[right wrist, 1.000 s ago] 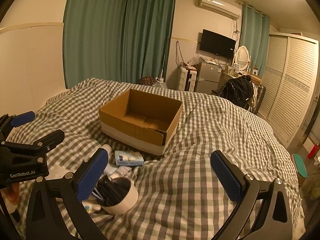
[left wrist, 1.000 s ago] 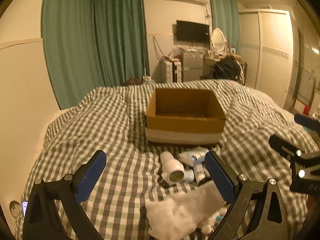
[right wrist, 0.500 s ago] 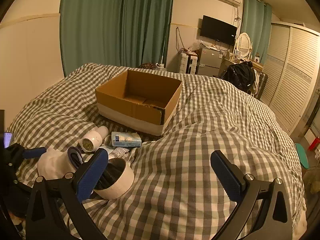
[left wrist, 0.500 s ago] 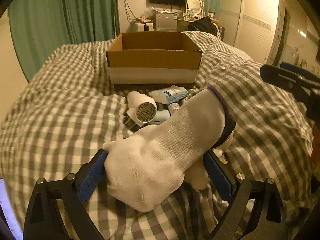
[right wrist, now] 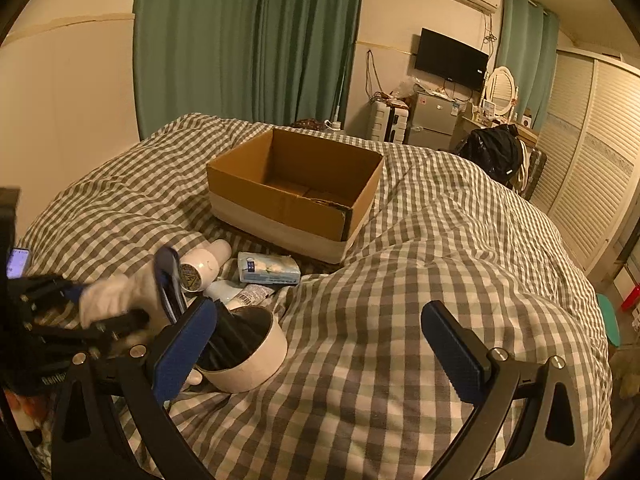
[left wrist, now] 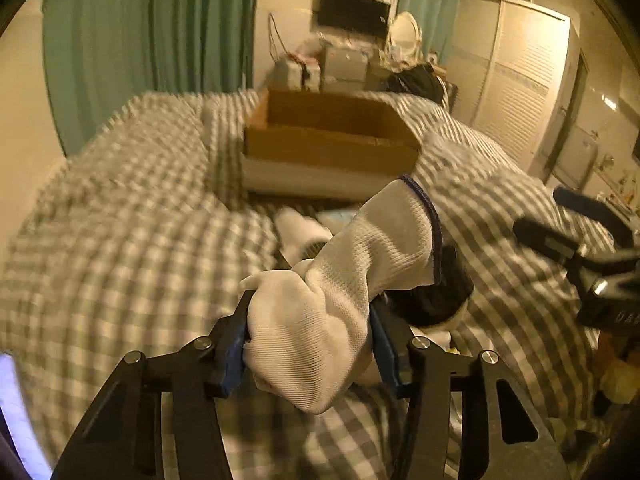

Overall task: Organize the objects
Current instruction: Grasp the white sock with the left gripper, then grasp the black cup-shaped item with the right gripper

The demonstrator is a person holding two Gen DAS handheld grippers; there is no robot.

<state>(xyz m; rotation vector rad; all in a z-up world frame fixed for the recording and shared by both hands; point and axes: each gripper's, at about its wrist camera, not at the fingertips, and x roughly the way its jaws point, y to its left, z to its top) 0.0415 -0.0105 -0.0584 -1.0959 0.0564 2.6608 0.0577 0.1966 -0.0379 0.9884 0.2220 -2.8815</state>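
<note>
My left gripper is shut on a white knit glove with a dark blue cuff, lifted off the checked bed. The glove also shows in the right wrist view, held at the left. An open cardboard box sits on the bed beyond it, also in the left wrist view. My right gripper is open and empty above the quilt. Near it lie a white bowl with dark items inside, a white hair dryer and a tissue pack.
A tube lies among the pile. A phone glows at the bed's left edge. Green curtains, a television, a fridge and a slatted wardrobe stand around the bed.
My left gripper moved down onto the glove, closed on it and lifted it. The right gripper shifted slightly, staying open.
</note>
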